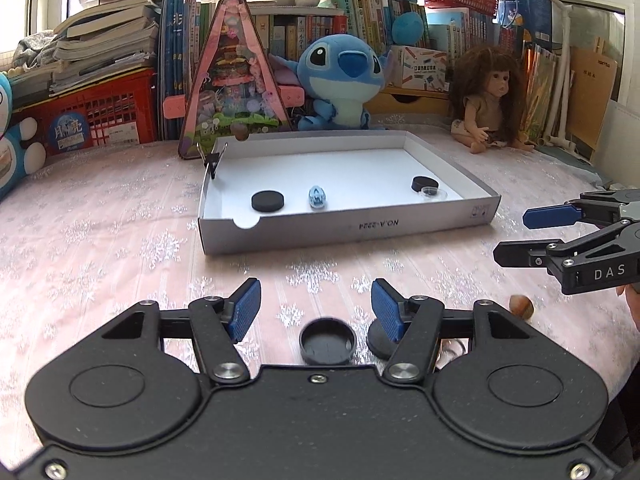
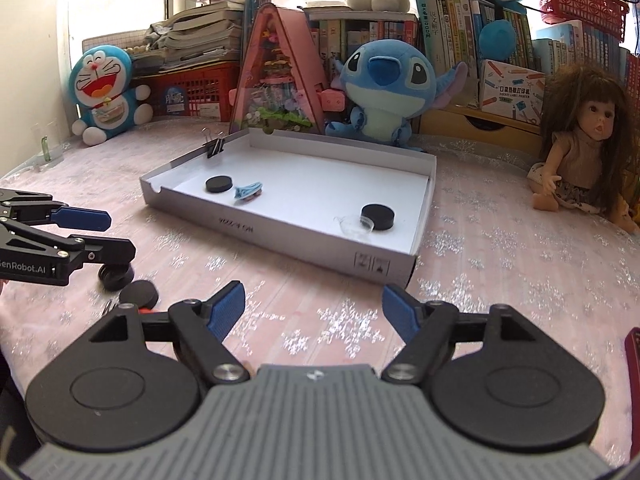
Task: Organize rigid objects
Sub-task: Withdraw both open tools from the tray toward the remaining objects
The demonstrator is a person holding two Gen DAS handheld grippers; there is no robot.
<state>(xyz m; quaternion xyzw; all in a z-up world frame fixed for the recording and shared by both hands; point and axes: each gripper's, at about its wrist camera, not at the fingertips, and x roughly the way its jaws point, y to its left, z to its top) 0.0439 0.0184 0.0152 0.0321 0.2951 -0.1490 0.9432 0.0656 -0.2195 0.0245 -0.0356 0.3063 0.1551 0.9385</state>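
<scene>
A shallow white box lid (image 1: pixel 440 148) (image 2: pixel 280 232) lies on the pink tablecloth. In it are two black discs (image 1: pixel 267 201) (image 1: pixel 425 183), a small blue toy (image 1: pixel 317 197) and a clear cap (image 1: pixel 432 193). My left gripper (image 1: pixel 316 306) is open, low over the cloth, with a black cap (image 1: pixel 328 340) between its fingers and a black disc (image 1: pixel 378 340) by the right finger. A brown nut (image 1: pixel 521 306) lies to the right. My right gripper (image 2: pixel 316 308) is open and empty in front of the lid's near corner. The left gripper also shows in the right wrist view (image 2: pixel 116 234).
A binder clip (image 1: pixel 212 158) is clipped on the lid's far left wall. A Stitch plush (image 1: pixel 340 76), a doll (image 1: pixel 488 96), a pink triangular case (image 1: pixel 236 80), a Doraemon plush (image 2: pixel 106 92), red baskets and books line the back.
</scene>
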